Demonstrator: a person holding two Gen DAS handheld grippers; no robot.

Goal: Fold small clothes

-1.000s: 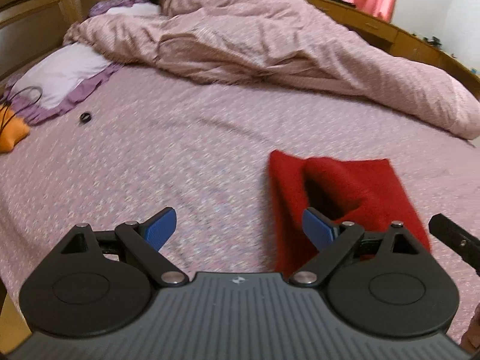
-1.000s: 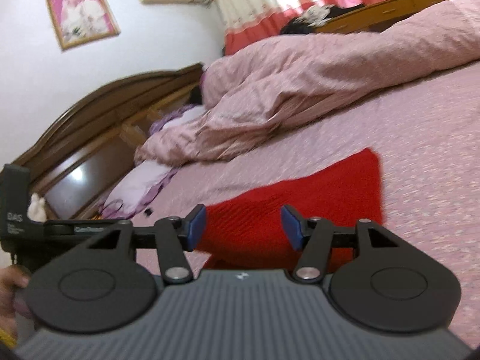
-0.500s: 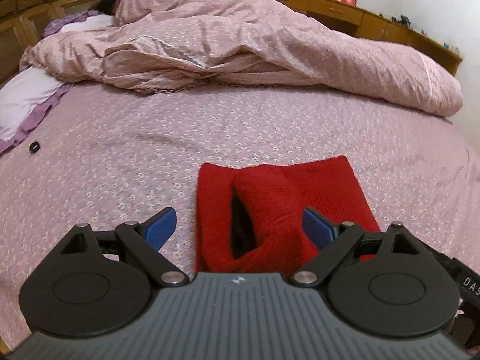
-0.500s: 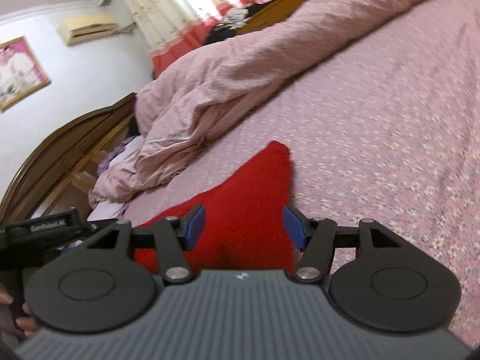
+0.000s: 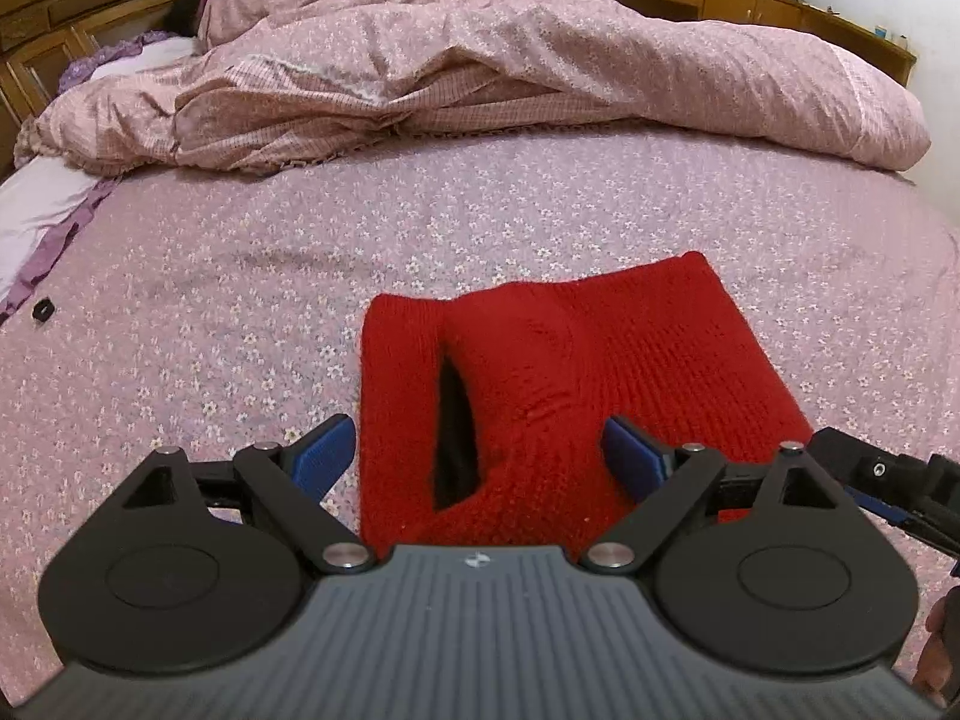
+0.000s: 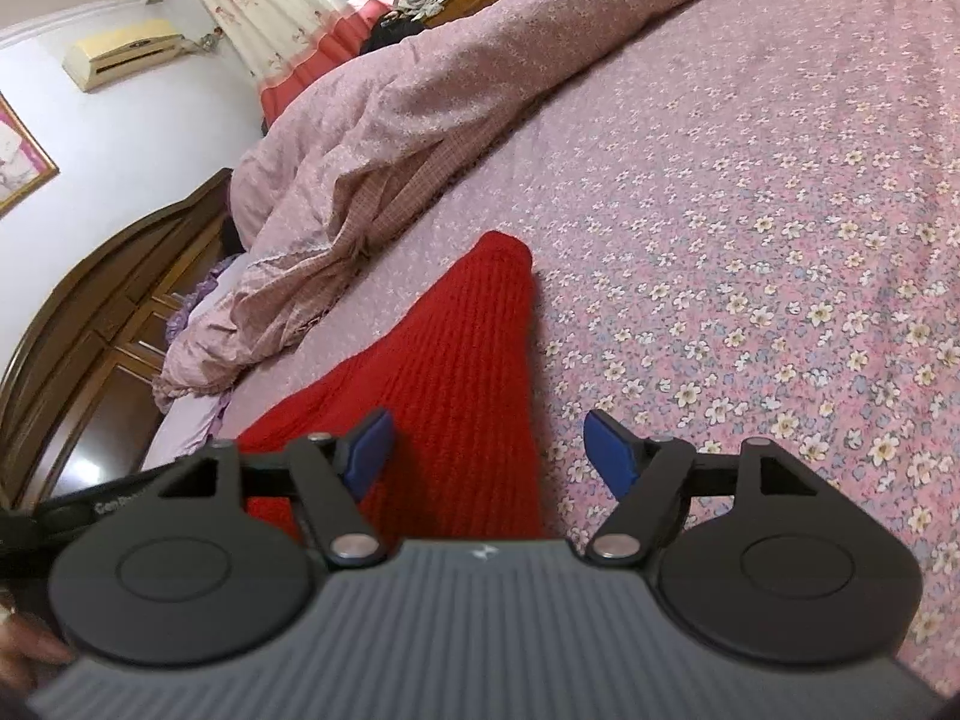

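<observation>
Both sets of jaws stand apart with nothing clamped. On the left gripper (image 5: pixel 477 450) they are wide, straddling the near left part of the red knitted garment (image 5: pixel 576 384) without pressing it. On the right gripper (image 6: pixel 486 450) the jaws have just been opening; its left pad sits over the knit, its right pad over the bare bedsheet (image 6: pixel 780 240), and the garment's right edge runs between them, ungripped.

The garment lies flat on the sheet near the bed's front edge, well clear of the bunched pink duvet (image 5: pixel 540 72) along the far side. A dark slit, likely an armhole or a loose layer, gapes on its left half.

Judging by the chunky ribbed knit, it should be light, soft and floppy, with no stiffness to keep a crease, and grippy, not slippery. It would sag and stretch if lifted by one point, so the sensible hold is a pinch through all layers at the near corners or along an edge, avoiding the slit where only one layer might be caught.

Writing: part of a word, "Gen", shows on the left gripper (image 6: pixel 108 504) in the right wrist view; the rest is unreadable.
</observation>
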